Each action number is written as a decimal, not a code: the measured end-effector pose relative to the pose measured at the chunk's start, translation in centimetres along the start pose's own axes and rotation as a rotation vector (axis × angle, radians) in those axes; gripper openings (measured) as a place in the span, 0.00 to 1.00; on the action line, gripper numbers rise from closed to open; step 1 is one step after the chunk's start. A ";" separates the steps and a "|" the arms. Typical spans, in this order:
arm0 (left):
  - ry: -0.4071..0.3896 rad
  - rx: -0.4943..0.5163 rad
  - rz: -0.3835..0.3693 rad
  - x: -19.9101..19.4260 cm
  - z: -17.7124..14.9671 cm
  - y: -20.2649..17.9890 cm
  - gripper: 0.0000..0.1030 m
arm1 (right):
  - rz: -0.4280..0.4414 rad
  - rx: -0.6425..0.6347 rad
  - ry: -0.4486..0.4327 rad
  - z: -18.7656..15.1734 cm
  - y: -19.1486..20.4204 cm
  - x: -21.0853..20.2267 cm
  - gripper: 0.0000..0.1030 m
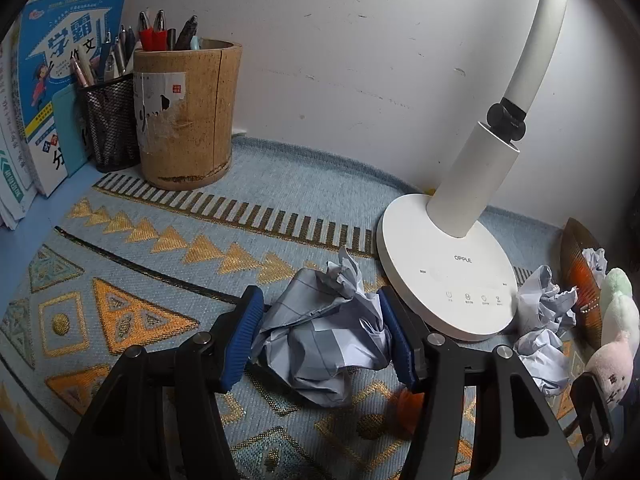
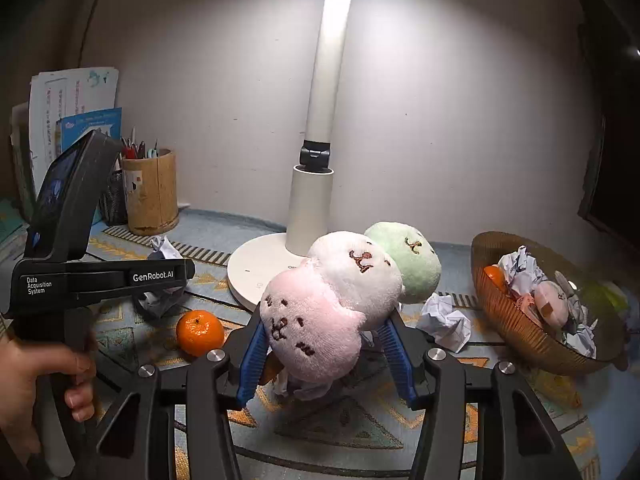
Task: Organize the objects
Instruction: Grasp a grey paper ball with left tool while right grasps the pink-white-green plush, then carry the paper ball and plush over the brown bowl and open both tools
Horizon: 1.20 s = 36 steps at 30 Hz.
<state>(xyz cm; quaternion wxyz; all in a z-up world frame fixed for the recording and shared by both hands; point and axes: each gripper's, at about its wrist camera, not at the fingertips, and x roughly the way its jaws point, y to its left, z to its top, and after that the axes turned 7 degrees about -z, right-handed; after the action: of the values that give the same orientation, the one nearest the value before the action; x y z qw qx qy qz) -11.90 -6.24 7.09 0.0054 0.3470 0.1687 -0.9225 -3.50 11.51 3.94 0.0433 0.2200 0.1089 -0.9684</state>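
In the left wrist view, the left gripper (image 1: 320,336) clamped a crumpled paper ball (image 1: 324,344) between its blue pads just above the patterned mat (image 1: 132,280), close beside the white lamp base (image 1: 444,276), with two more paper wads (image 1: 542,324) near the brown bowl (image 1: 580,276). In the right wrist view, the right gripper (image 2: 324,356) grasped a three-lobed plush toy (image 2: 340,292) over the mat, a tangerine (image 2: 200,333) lay to its left, and the bowl (image 2: 516,328) at right held paper and small items.

"OPPLE" on lamp base (image 1: 448,276); "GenRobot.AI" on left claw (image 2: 160,276)
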 end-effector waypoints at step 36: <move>0.001 -0.030 -0.002 0.6 -0.5 0.8 0.55 | 0.023 -0.040 0.034 -0.3 0.9 0.7 0.53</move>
<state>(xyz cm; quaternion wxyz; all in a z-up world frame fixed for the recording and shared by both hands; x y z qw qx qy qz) -11.95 -6.74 6.13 0.0096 0.3470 0.1828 -0.9198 -3.90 10.63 3.21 0.0571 0.2367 0.1266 -0.9616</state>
